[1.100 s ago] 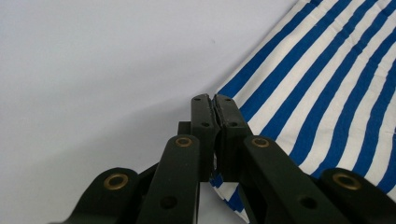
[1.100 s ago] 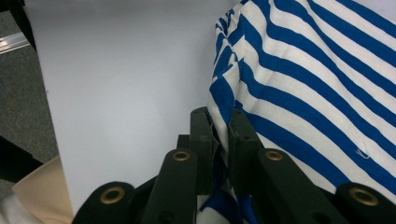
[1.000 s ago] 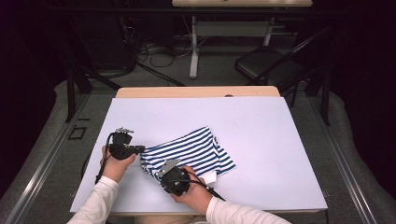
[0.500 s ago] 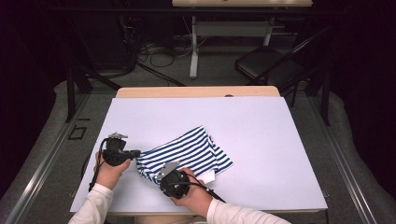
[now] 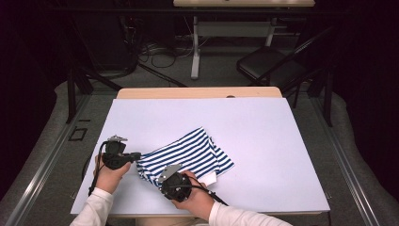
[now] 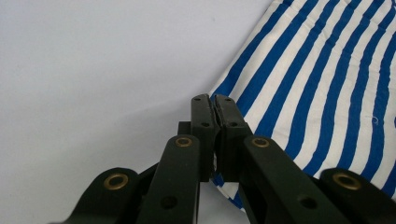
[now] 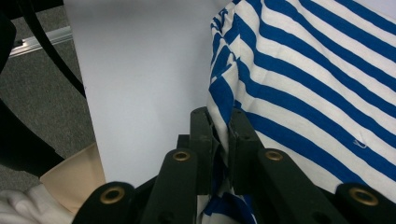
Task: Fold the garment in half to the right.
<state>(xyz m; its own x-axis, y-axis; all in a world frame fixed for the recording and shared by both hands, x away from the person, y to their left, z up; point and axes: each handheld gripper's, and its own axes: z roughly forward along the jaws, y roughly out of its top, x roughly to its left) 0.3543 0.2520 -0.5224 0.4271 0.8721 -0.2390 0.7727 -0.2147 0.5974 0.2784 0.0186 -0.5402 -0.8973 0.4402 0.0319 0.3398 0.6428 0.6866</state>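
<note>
A blue-and-white striped cloth [image 5: 190, 153] lies crumpled on the white table [image 5: 263, 141], toward its near left. My left gripper [image 5: 137, 157] is shut on the cloth's left edge; in the left gripper view its jaws [image 6: 214, 109] pinch the striped cloth [image 6: 327, 84] at its corner. My right gripper [image 5: 162, 176] holds the near edge of the cloth. Seen from the right gripper view, the jaws [image 7: 219, 126] clamp a fold of the striped fabric [image 7: 317, 79] between them.
A wooden strip [image 5: 197, 92] runs along the table's far edge. Beyond it stand a dark chair [image 5: 268, 66], a table frame and cables on the grey floor. The table's front edge [image 5: 263, 209] lies just right of my right hand.
Both grippers have drawn the cloth toward the near left of the table. The left gripper has slid left, the right one slightly nearer, and the fabric has bunched closer together.
</note>
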